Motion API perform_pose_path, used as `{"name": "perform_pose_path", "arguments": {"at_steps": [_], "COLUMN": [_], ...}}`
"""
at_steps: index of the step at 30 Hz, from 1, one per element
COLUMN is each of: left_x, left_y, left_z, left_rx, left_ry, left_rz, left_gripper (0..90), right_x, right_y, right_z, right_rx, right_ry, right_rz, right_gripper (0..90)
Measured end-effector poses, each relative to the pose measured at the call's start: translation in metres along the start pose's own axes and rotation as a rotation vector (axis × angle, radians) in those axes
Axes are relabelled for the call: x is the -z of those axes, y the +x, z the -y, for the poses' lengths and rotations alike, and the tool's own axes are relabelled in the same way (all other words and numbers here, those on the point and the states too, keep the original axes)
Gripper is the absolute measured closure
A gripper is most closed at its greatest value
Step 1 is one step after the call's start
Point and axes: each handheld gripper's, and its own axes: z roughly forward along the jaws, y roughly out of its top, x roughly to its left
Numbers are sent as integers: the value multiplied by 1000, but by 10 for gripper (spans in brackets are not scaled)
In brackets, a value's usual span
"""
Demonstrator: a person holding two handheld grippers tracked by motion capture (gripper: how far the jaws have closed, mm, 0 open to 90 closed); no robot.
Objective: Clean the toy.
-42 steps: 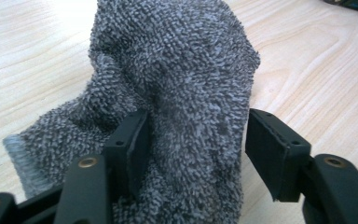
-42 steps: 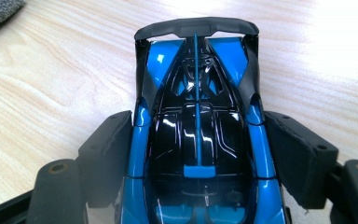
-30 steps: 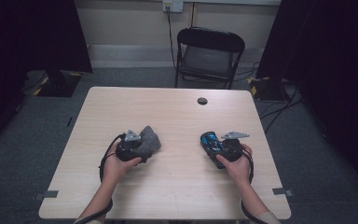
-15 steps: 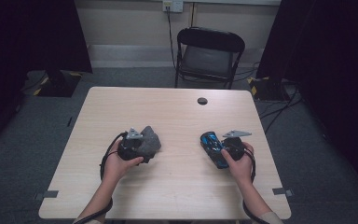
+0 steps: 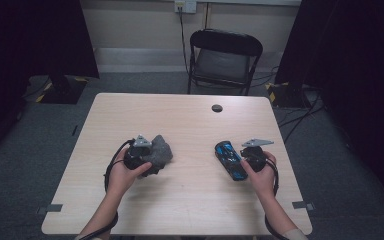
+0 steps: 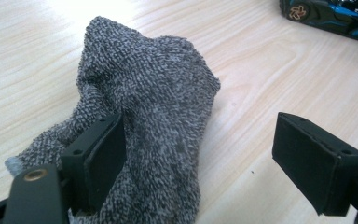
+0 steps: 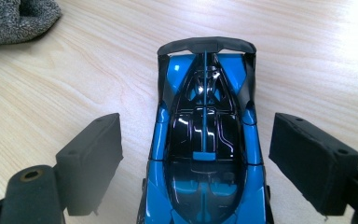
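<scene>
A crumpled grey knitted sock (image 5: 160, 151) (image 6: 154, 107) lies left of centre on the wooden table (image 5: 190, 125). My left gripper (image 5: 150, 158) (image 6: 207, 161) stands open around its near end. Its jaws have just been opening: one pad lies against the fabric and the other is well clear. A blue and black toy sports car (image 5: 228, 159) (image 7: 205, 140) sits to the right. My right gripper (image 5: 239, 161) (image 7: 209, 168) is open astride the car, its jaws also just opened wider, with a gap on each side. The car (image 6: 335, 16) shows far off in the left gripper view.
A small black round disc (image 5: 217, 108) is set into the table near its far edge. A black folding chair (image 5: 225, 55) stands behind the table. The sock's edge (image 7: 14, 18) shows at the top left of the right gripper view.
</scene>
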Motion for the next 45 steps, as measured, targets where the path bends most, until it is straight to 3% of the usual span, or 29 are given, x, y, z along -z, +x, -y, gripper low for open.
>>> {"name": "perform_pose_path", "arguments": {"at_steps": [15, 21, 37, 41, 45], "left_x": [6, 11, 17, 18, 19], "left_y": [-2, -3, -7, -8, -8], "left_z": [3, 5, 11, 13, 16], "left_rx": [-6, -2, -4, -21, -8], "left_ry": [26, 23, 34, 48, 39], "left_rz": [19, 45, 76, 80, 82], "left_gripper": [180, 179, 183, 183, 183], "right_x": [15, 19, 34, 37, 39], "right_y": [2, 2, -1, -2, -4], "right_z": [-1, 0, 13, 17, 21], "right_rx": [11, 16, 27, 38, 37], "right_ry": [-5, -6, 0, 5, 9], "right_rz": [-7, -16, -36, -33, -36], "right_gripper": [168, 167, 168, 167, 167]}}
